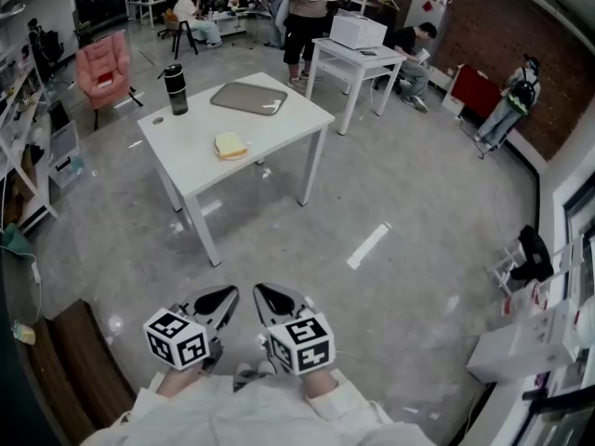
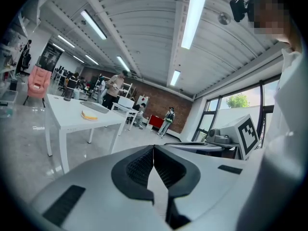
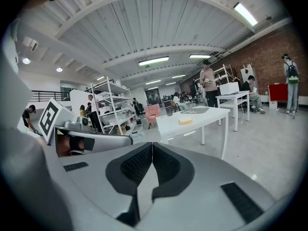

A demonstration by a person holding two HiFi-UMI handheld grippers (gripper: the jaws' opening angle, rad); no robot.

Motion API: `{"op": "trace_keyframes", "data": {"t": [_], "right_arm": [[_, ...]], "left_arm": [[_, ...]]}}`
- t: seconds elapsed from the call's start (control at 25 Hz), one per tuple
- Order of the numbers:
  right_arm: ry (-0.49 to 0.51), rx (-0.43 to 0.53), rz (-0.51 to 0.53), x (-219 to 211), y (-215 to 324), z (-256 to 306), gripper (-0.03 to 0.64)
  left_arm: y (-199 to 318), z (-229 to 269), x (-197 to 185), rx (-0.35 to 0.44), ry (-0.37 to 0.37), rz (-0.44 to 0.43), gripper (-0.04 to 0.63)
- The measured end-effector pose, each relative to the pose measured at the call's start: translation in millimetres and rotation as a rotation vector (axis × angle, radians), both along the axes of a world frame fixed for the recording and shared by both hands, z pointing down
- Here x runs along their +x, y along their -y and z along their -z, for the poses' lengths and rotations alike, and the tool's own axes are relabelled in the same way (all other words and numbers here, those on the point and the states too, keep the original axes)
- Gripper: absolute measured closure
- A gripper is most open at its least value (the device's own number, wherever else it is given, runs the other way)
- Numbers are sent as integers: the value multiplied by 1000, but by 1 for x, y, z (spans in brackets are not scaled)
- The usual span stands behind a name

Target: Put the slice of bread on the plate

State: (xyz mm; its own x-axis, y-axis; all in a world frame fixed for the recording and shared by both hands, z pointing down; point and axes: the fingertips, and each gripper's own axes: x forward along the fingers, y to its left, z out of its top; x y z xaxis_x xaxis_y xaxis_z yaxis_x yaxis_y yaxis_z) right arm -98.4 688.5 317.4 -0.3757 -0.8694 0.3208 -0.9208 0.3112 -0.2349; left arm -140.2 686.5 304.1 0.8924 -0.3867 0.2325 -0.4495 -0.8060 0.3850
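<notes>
The slice of bread (image 1: 230, 146) lies on the white table (image 1: 279, 119), close to the near edge, and well apart from both tools. From the left hand-held gripper (image 1: 218, 303) it is at about 12 o'clock, and from the right hand-held gripper (image 1: 279, 300) at about 11 o'clock. The left one seems a little nearer, but the difference is small. The slice looks almost square, so I cannot give a long axis for it.

Both tools are held low and near the body. Each one has its jaws pressed together at the tips, with nothing between them (each gripper view shows this well).

From the bread, a flat grey tray (image 1: 248, 98) lies at 1 o'clock and a dark bottle (image 1: 175, 88) stands at 11 o'clock, both apart from it. I do not see a round plate, so the tray is perhaps the target.

Only bare floor (image 1: 400, 193) lies between the person and the table. I judge that the first need is to walk forward.
</notes>
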Motion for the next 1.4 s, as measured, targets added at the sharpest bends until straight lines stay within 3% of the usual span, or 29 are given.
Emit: {"op": "trace_keyframes", "data": {"t": [0.32,0.64,0.96,1.4], "right_arm": [[2,-30,29,20,-1,-18,601],[13,-44,11,33,35,-25,601],[-14,-19,-22,51,135,-17,601],[-16,13,-89,42,308,2,601]], "left_arm": [[-2,-21,17,-47,-8,44,586],[32,-32,23,-78,-4,31,586],[129,-32,42,-90,-21,-48,586],[301,-14,25,-74,-13,-107,586]]}}
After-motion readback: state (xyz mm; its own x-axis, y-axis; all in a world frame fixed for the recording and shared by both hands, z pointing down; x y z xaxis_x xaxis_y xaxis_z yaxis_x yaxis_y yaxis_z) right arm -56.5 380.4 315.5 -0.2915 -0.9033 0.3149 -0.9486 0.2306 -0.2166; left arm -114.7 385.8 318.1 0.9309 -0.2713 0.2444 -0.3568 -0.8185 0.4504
